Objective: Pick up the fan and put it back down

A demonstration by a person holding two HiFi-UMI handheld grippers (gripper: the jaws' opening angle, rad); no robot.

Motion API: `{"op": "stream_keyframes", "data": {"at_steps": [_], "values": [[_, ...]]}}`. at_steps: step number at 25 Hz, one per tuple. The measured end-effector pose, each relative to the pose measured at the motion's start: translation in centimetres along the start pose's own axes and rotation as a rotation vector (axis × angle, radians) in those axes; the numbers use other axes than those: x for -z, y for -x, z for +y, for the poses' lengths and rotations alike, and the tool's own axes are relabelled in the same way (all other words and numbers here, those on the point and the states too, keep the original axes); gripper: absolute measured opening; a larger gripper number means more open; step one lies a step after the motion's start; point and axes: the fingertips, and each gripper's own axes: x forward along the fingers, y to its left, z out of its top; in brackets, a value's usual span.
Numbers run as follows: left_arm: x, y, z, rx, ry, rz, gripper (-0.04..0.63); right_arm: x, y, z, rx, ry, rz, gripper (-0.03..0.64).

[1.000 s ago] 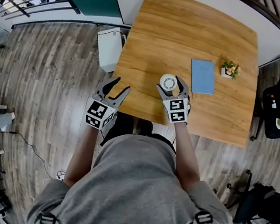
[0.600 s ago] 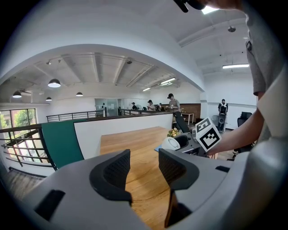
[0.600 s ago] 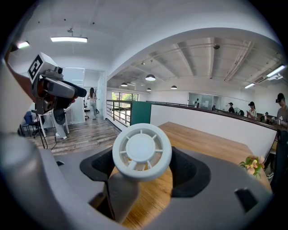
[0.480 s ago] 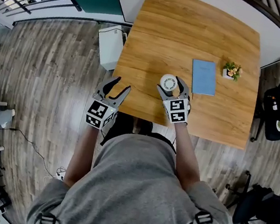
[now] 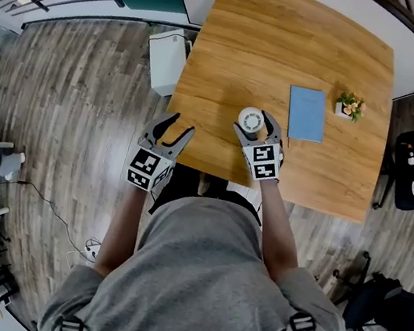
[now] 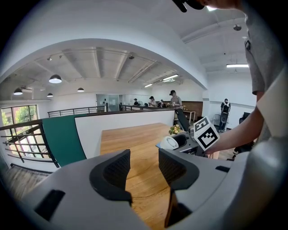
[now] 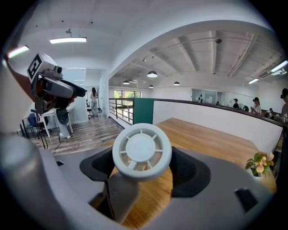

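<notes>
Right hand-held gripper held the fan: in the right gripper view its two jaws stood wide, one pressed on each side of the fan's round white grille, with the fan's stand running down toward 7 o'clock in front of the left pad. The fan was a small white desk fan with a spoked front facing the gripper camera. It sat in the near middle of the worktop, close to the 6 o'clock edge in the head view. Could not tell whether its base was touching the wood or just off it.

Left hand-held gripper was at 8 o'clock from the fan, well apart from it, at the worktop's near-left corner and partly over the floor. Its jaws stood narrowly apart with nothing between them; only bare wood showed through the gap in the left gripper view.

Blue notebook lay flat at 2 o'clock from the fan, near but not touching it. Potted plant stood just beside the notebook at 2 o'clock. White box stood on the floor against the worktop's left edge, at 10 o'clock from the fan. Office chair was off the worktop's right side, at 3 o'clock.
</notes>
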Motion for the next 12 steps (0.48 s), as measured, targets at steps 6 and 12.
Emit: {"op": "stream_keyframes", "data": {"at_steps": [6,12], "values": [[1.2,-1.0,0.6,-0.002,0.021,0.036,0.209,0.8,-1.3,0.2,-0.033,-0.020,0.028,0.379],[2.4,-1.8,1.2,0.002,0.024,0.078,0.209,2.6,-2.5,0.3,-0.051,-0.045,0.062,0.379]]}}
